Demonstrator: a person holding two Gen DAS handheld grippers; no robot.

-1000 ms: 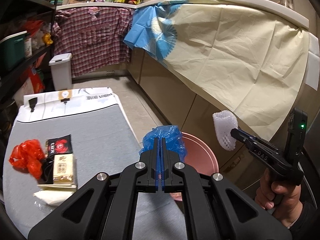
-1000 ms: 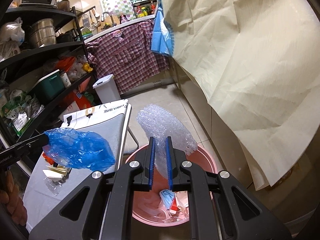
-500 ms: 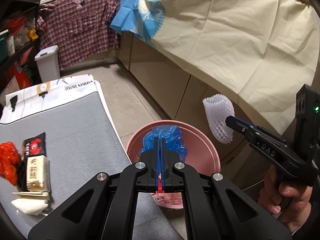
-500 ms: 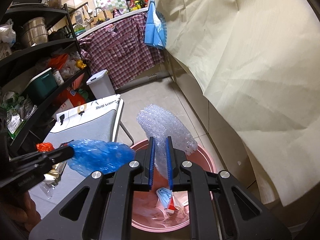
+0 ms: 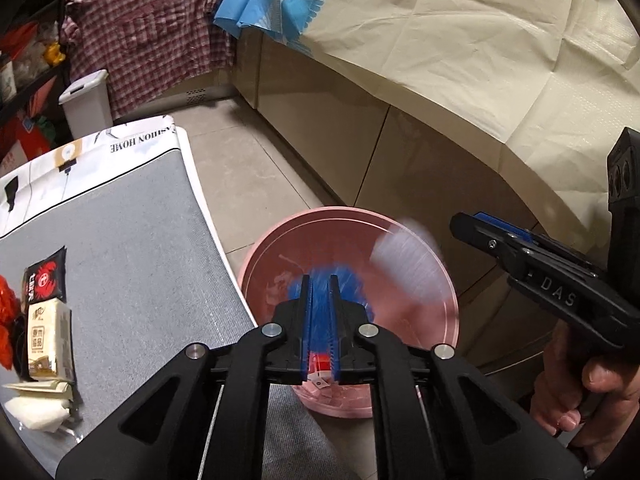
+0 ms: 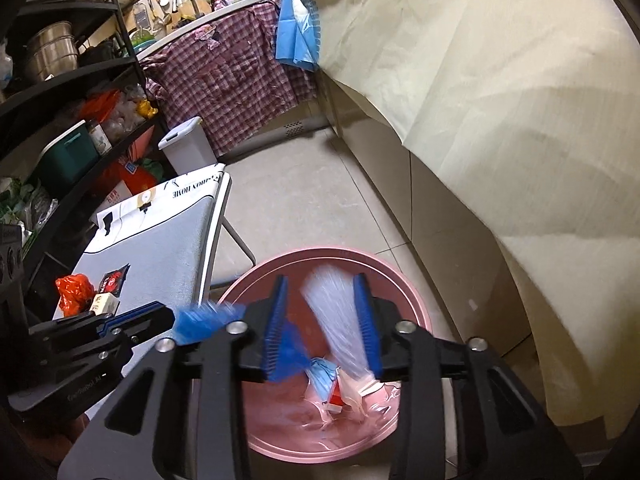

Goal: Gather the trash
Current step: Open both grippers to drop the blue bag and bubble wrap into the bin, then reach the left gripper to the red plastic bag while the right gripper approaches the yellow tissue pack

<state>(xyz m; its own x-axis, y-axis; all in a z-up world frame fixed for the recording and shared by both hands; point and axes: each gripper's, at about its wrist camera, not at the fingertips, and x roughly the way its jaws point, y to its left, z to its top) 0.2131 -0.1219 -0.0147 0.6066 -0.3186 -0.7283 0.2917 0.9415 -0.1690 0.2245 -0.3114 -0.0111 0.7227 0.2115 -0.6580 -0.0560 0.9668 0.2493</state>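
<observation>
A pink bin [image 5: 448,280] [image 6: 416,304] stands on the floor beside a grey-topped table [image 5: 132,248] [image 6: 160,256]. My left gripper [image 5: 320,284] is over the bin with its jaws a little apart; a blue plastic bag [image 5: 344,280] [image 6: 200,320] blurs as it drops from it. My right gripper [image 6: 320,284] [image 5: 460,224] is open over the bin; white bubble wrap [image 6: 340,320] [image 5: 408,260] blurs as it falls between its fingers. Earlier trash [image 6: 336,392] lies in the bin.
On the table lie a red plastic bag [image 6: 72,292], a black sachet [image 5: 46,280], a tissue pack [image 5: 44,340] and white paper [image 5: 36,412]. A white pedal bin [image 5: 86,104] stands beyond. Cloth-draped counters [image 5: 460,52] run along the right; shelving [image 6: 60,100] is on the left.
Both grippers moved over the pink bin and opened. The blue bag left the left gripper and the bubble wrap left the right gripper; both are falling into the bin.
</observation>
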